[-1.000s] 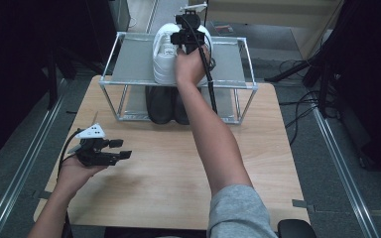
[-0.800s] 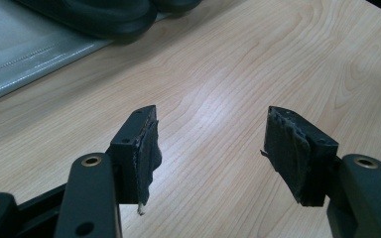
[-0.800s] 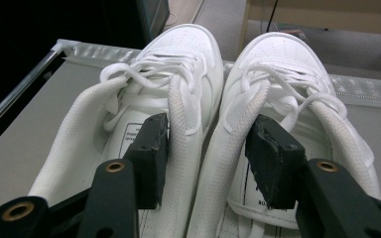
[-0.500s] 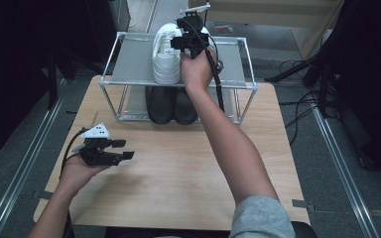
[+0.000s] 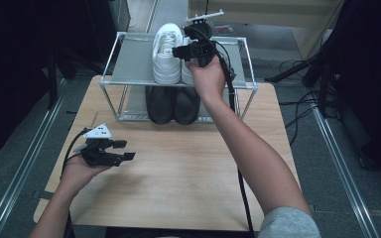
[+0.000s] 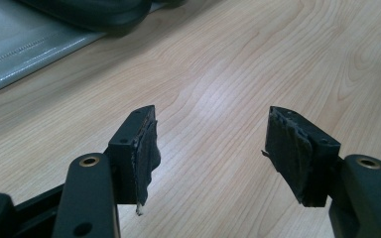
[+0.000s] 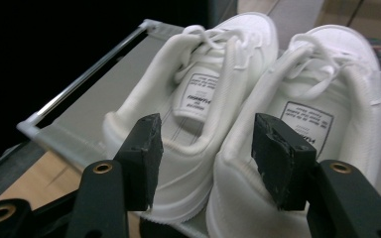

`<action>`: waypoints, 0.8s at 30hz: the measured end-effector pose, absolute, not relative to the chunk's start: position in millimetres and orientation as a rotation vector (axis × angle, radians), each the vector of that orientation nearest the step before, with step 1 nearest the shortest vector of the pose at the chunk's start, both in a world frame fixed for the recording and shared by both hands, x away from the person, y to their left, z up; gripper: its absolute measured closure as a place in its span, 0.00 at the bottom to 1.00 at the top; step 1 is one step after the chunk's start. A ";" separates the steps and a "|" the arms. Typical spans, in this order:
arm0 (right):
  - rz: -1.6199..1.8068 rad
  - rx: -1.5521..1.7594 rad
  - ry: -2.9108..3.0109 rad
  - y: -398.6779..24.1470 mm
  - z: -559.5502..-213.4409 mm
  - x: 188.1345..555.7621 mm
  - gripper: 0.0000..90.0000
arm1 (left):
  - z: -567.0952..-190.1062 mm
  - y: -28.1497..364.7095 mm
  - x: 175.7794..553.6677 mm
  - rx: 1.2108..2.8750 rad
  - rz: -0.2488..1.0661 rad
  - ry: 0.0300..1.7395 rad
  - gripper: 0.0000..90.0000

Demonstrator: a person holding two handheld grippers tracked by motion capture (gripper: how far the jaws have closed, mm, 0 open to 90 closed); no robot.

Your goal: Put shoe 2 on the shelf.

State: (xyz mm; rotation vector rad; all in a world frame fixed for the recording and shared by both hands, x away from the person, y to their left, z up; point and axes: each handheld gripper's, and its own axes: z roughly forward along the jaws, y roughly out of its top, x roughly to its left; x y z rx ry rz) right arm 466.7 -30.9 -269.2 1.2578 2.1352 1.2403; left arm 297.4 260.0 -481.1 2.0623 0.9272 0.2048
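Dim, bluish overhead light; black surroundings from nine to three o'clock; soft blur on white leather lace-up sneakers (image 7: 238,129); faint table (image 5: 178,183) glare.

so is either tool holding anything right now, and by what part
Nothing is held. The right tool has just been opening, its jaws apart in front of the white shoes on the rack's top shelf. The left tool is open above the table.
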 end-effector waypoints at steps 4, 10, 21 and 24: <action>1.247 1.160 2.132 -37.2 -269.0 455.0 0.50 | -481.3 259.9 297.3 2.066 0.210 0.925 0.42; 1.273 1.098 2.151 -48.8 -268.6 439.9 0.51 | -482.1 257.8 297.9 2.076 0.204 0.918 0.41; 1.261 0.971 2.242 -51.8 -305.9 407.2 0.50 | -483.0 256.4 298.3 2.084 0.204 0.915 0.41; 1.285 0.949 2.258 -53.1 -317.5 397.6 0.49 | -483.3 256.1 298.3 2.082 0.208 0.918 0.41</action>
